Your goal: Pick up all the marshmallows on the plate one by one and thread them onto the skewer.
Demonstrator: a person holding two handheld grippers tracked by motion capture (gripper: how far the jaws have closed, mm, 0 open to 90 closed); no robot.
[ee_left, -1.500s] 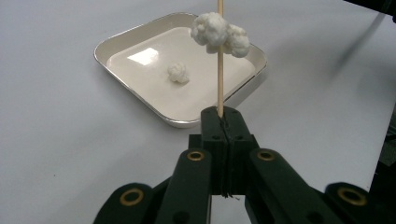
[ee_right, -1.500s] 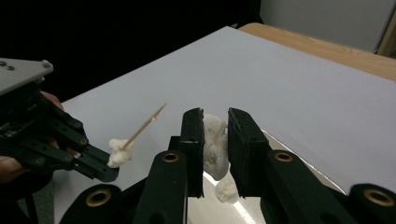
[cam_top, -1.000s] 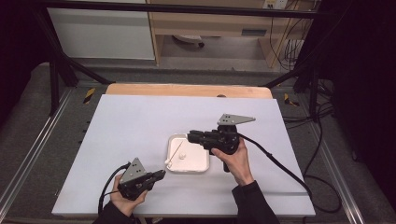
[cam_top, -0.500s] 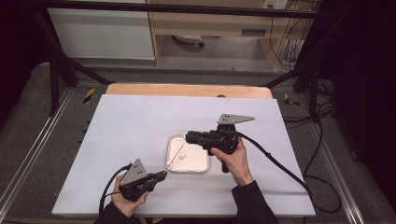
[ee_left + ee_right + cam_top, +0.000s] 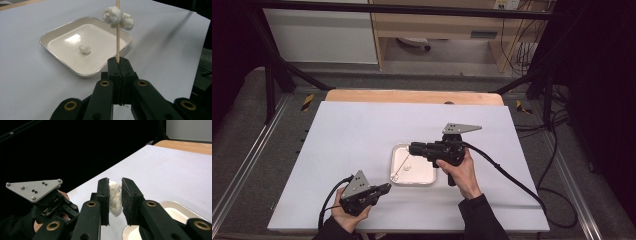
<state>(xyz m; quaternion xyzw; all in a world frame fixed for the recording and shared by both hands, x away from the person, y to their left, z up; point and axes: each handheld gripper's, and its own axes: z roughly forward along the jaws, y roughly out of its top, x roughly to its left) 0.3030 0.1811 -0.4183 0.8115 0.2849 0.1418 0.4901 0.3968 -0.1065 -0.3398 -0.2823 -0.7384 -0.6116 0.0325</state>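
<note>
— Over the table, from the high view, where is everything?
— The left gripper (image 5: 384, 188) sits at the near edge, clenched on a thin skewer (image 5: 400, 165) whose long axis slants up and away over the white tray (image 5: 428, 179). The right gripper (image 5: 413, 148) is level above the tray's far side, pointing left toward the skewer's tip, so it is the nearer one.
— And the left gripper view?
— Jaws pressed together on the skewer (image 5: 117, 32), upright here, two marshmallow pieces (image 5: 117, 16) already threaded; one loose piece (image 5: 84, 48) lies in the tray (image 5: 61, 67).
— The right gripper view?
— Its jaws grasp a white marshmallow (image 5: 115, 198). I judge it must be pushed onto the tip along the stick's axis.
</note>
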